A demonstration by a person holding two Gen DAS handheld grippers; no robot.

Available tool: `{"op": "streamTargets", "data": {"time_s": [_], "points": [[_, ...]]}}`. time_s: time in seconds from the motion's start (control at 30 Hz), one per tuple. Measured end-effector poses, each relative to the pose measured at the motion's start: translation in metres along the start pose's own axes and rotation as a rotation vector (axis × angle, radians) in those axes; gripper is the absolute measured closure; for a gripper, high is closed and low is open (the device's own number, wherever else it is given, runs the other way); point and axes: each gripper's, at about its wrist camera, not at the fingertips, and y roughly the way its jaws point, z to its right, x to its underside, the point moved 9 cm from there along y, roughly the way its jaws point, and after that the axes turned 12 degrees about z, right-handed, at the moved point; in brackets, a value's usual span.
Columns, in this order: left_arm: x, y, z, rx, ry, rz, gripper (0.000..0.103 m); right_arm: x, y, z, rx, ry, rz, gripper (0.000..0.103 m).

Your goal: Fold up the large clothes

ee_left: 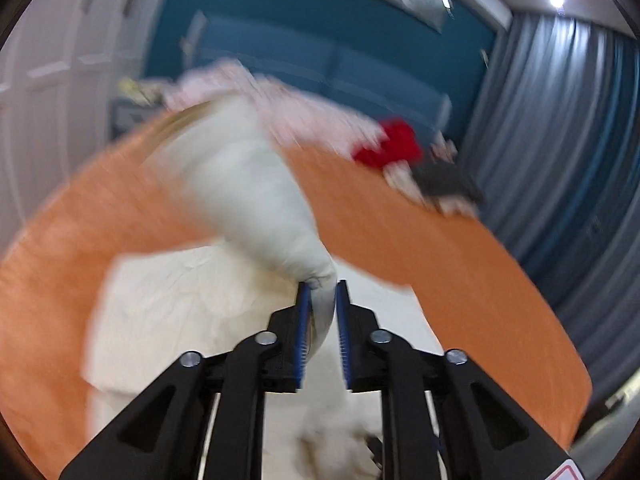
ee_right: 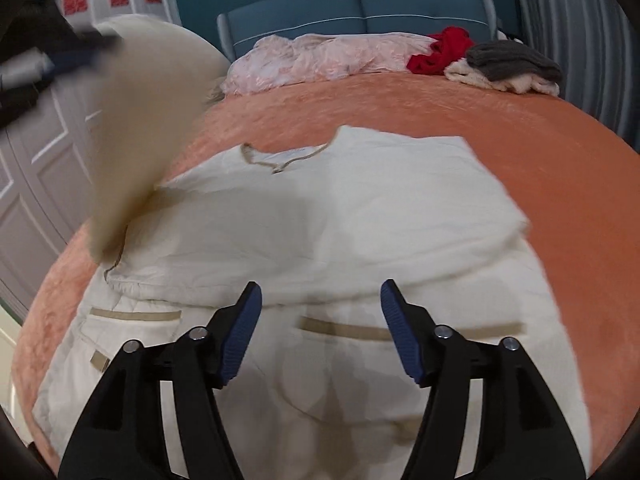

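Note:
A large cream jacket [ee_right: 340,216] with tan trim and two front pockets lies spread on an orange bedspread [ee_right: 560,184]. My left gripper [ee_left: 320,292] is shut on the end of its left sleeve [ee_left: 256,196] and holds it lifted above the bed; the view is blurred. The lifted sleeve [ee_right: 140,120] and the left gripper [ee_right: 60,60] show at the upper left of the right wrist view. My right gripper [ee_right: 320,300] is open and empty, above the jacket's lower front between the pockets.
At the bed's head lie a pink garment [ee_right: 320,56], a red garment [ee_right: 440,50] and a grey and cream knit pile [ee_right: 508,66] against a blue headboard [ee_right: 360,4]. White wardrobe doors [ee_right: 36,152] stand left, grey curtains [ee_right: 572,20] right.

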Motion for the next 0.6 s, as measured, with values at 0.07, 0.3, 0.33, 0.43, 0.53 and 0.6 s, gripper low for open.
{"op": "streamTargets", "data": {"time_s": [0.07, 0.3, 0.33, 0.43, 0.53, 0.6], "points": [[0.039, 0.021, 0.014, 0.003, -0.036, -0.084, 0.059, -0.003, -0.008, 0.019, 0.015, 0.028, 0.002, 0.04], [0.086, 0.028, -0.02, -0.001, -0.253, -0.163, 0.059, -0.022, -0.012, 0.062, 0.018, 0.144, 0.02, 0.036], [0.083, 0.023, -0.04, -0.029, -0.298, -0.15, 0.059, -0.028, -0.007, 0.065, 0.009, 0.17, 0.021, 0.036], [0.076, 0.009, -0.097, -0.113, -0.412, -0.115, 0.059, -0.044, 0.012, 0.067, -0.017, 0.222, 0.021, 0.033], [0.076, -0.009, -0.162, -0.222, -0.532, -0.089, 0.059, -0.057, 0.04, 0.069, -0.012, 0.252, 0.008, 0.031], [0.076, -0.015, -0.195, -0.274, -0.584, -0.069, 0.059, -0.059, 0.055, 0.073, 0.013, 0.255, -0.003, 0.031]]}}
